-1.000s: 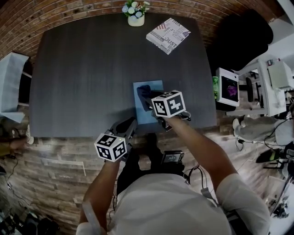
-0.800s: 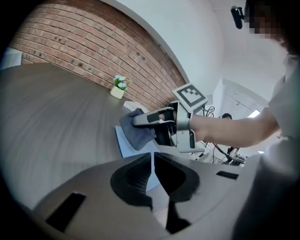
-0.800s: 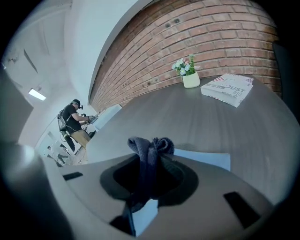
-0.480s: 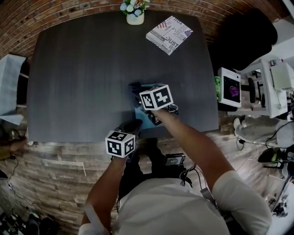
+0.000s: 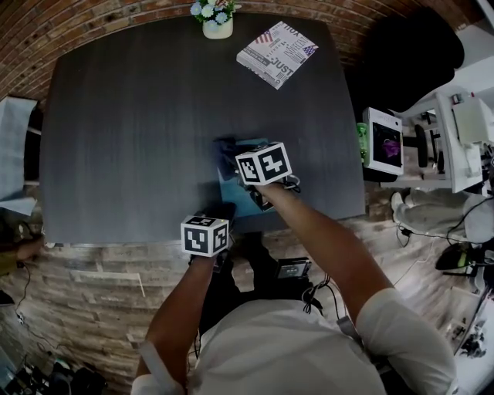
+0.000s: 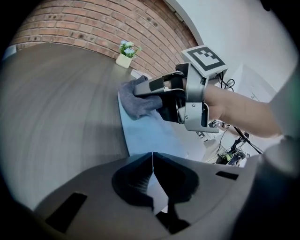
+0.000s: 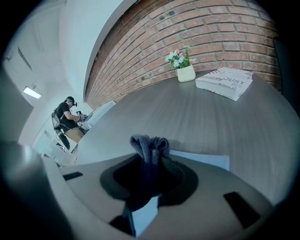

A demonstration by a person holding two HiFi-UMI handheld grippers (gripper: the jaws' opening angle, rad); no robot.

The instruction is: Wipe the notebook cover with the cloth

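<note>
A light blue notebook (image 5: 236,197) lies flat near the front edge of the dark table (image 5: 131,123). A dark grey cloth (image 5: 225,153) rests on its far left corner and hangs over onto the table. My right gripper (image 5: 234,160) is shut on the cloth (image 7: 150,146), which bunches up between its jaws with the notebook (image 7: 206,160) beneath. The left gripper view shows the cloth (image 6: 134,101) pressed to the notebook (image 6: 150,136) by the right gripper (image 6: 142,90). My left gripper (image 6: 152,161) is shut at the notebook's near edge, by the table front (image 5: 222,211).
A folded newspaper (image 5: 276,54) and a small pot of flowers (image 5: 218,23) sit at the table's far edge. A white chair (image 5: 15,154) stands at the left. A cart with a screen (image 5: 384,146) and white equipment stands at the right. A person (image 7: 68,117) works far off.
My right gripper has carried the cloth left and a little away across the notebook, then stayed there. My left gripper has shifted right, closer to the notebook's near edge.
</note>
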